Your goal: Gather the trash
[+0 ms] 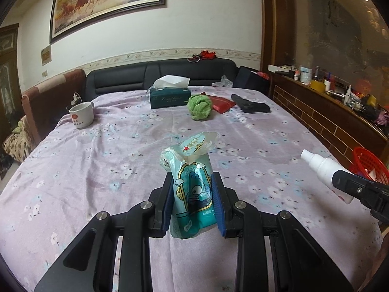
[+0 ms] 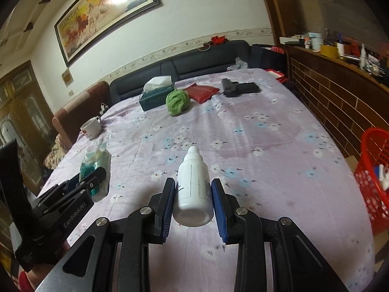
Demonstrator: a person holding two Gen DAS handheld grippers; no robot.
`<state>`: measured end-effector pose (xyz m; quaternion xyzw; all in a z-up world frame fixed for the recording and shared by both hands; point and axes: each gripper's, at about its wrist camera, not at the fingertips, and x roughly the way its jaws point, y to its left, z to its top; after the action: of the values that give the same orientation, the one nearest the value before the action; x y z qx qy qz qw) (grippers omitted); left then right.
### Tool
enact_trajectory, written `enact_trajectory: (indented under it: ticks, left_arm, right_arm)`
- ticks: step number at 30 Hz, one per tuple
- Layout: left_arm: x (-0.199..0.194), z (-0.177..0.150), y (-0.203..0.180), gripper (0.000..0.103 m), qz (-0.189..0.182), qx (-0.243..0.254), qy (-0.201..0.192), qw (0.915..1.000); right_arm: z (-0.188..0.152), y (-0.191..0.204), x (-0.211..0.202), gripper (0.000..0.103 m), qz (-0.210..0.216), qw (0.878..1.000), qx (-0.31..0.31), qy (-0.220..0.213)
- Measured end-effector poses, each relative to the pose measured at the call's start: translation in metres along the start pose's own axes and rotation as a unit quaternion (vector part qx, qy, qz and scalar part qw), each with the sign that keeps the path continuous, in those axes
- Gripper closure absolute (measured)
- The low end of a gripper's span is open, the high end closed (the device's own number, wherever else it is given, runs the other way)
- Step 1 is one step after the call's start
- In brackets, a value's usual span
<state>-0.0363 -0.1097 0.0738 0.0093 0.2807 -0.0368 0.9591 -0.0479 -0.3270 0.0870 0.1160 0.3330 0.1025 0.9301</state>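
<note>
Both tongs loaded over the floral-covered desk (image 1: 109, 150).
Left tongs (image 1: 192, 202) clamp a teal tissue packet (image 1: 192, 189); right tongs (image 2: 193, 199) squeeze a white bottle (image 2: 193, 185).

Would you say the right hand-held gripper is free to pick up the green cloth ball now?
Probably not: the right hand-held gripper is shut on the white bottle; the green cloth ball lies unobstructed.

A crumpled teal cartoon-printed wrapper (image 1: 192, 192) stands upright; a white capped plastic bottle (image 2: 193, 189) points away, tilted.
</note>
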Motion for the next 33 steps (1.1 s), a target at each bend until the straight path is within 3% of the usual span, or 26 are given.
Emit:
enact_trajectory:
  ticks: [17,33]
  left_arm:
    - [-0.048,0.000,-0.030,0.075,-0.011,0.032,-0.027,0.9991]
    - [-0.039,-0.005,-0.075,0.075,-0.034,0.067,-0.011,0.9971]
  right_arm:
    - [-0.014,-0.018,-0.066,0.070,0.000,0.999,0.025,-0.032]
    - [-0.018,-0.051,-0.089,0.070,-0.008,0.997,0.058,-0.051]
